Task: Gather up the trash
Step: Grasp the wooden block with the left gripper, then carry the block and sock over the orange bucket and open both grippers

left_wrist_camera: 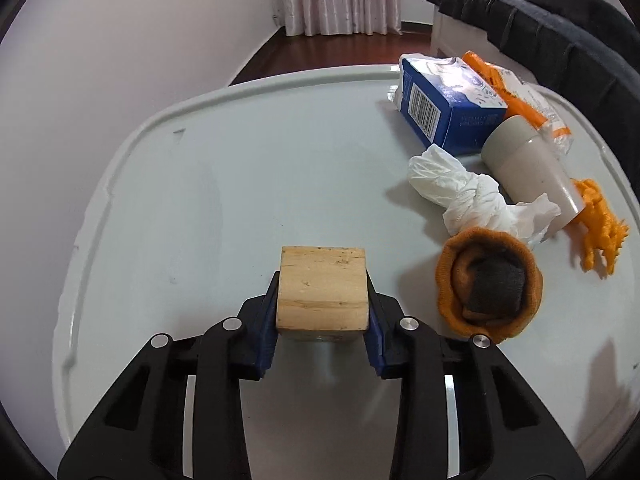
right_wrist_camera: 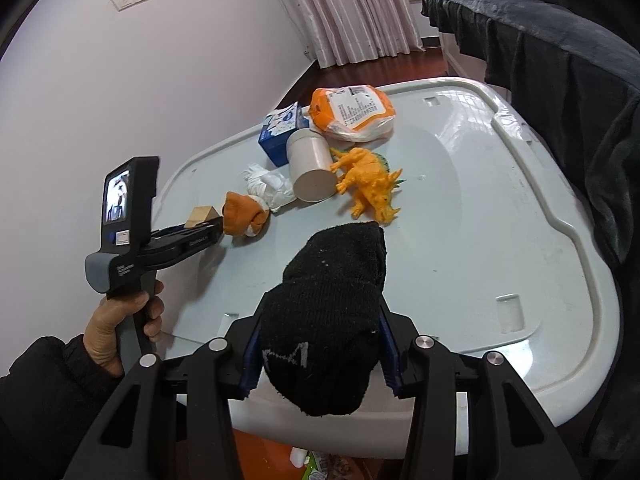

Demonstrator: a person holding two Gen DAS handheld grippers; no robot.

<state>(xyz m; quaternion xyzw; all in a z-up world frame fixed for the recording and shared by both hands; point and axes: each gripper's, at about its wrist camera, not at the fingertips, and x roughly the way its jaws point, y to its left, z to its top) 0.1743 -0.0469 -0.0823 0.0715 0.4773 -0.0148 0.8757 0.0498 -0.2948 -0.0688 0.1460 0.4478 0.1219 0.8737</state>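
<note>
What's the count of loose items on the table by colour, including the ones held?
Orange: 3 (rolled sock, toy dinosaur, snack bag)
White: 2 (tissue wad, cup)
Blue: 1 (carton)
Black: 1 (sock)
Tan: 1 (wood block)
Total: 8

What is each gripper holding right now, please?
Left gripper: closed on the wooden block.
Right gripper: closed on the black sock.

Black tongs point(left_wrist_camera: 323, 300) with blue pads, silver screws, grey-backed handle, small screen, black sleeve point(right_wrist_camera: 40, 392)
</note>
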